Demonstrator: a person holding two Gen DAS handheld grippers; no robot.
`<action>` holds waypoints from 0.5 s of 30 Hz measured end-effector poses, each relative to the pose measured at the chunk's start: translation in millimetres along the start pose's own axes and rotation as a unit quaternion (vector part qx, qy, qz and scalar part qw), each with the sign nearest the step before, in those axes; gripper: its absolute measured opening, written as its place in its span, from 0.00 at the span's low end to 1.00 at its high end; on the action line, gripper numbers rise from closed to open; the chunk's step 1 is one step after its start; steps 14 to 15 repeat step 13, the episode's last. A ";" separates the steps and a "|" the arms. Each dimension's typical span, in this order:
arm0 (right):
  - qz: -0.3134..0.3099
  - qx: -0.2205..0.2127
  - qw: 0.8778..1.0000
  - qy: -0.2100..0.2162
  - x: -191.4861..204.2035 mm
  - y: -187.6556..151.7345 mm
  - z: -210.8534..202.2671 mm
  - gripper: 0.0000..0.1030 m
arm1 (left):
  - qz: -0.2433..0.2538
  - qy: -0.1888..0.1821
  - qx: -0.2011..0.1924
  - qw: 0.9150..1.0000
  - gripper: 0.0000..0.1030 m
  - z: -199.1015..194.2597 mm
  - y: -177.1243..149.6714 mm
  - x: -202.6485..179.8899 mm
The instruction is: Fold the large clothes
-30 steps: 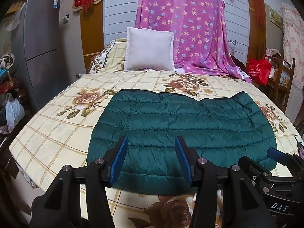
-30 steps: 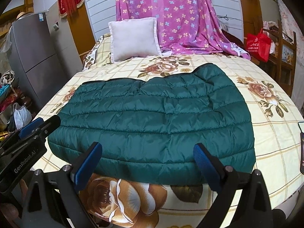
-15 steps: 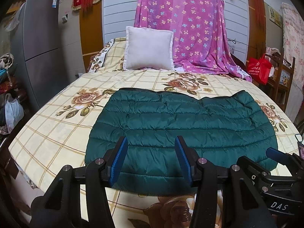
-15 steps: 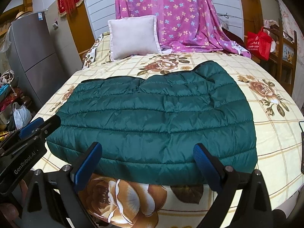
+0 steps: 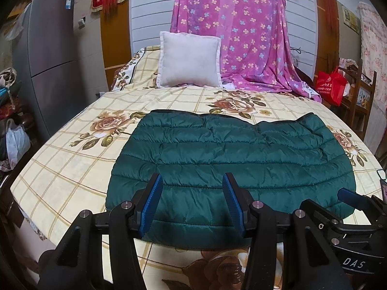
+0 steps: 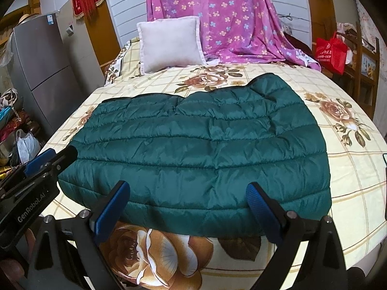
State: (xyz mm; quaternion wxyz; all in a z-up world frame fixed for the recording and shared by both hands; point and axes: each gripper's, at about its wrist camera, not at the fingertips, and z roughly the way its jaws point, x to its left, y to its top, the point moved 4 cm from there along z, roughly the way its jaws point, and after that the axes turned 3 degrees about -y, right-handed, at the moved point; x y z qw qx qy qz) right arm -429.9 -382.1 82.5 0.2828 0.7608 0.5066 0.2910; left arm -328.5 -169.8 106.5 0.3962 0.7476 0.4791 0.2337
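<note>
Claws: left gripper (image 5: 191, 204) and right gripper (image 6: 187, 209) both stand apart, empty, above the near hem of the green quilted jacket (image 6: 198, 145). Judged step: a fold is complete; the next move calls for gripping that hem. Jacket lies flat ahead on the floral bedsheet (image 5: 72, 169). Farther: white pillow (image 5: 189, 60), pink drape (image 5: 239, 36).

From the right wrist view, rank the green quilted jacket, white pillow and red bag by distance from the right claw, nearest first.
1. Green quilted jacket: just ahead of the right claw.
2. White square pillow: far back, left.
3. Red bag: far right, off the bed; barely separable from the pillow.
</note>
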 end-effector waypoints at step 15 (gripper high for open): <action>0.005 0.015 1.000 0.003 -7.9 0.8 14.1 0.96 | -0.013 -0.020 0.008 1.000 0.39 14.0 2.6 8.1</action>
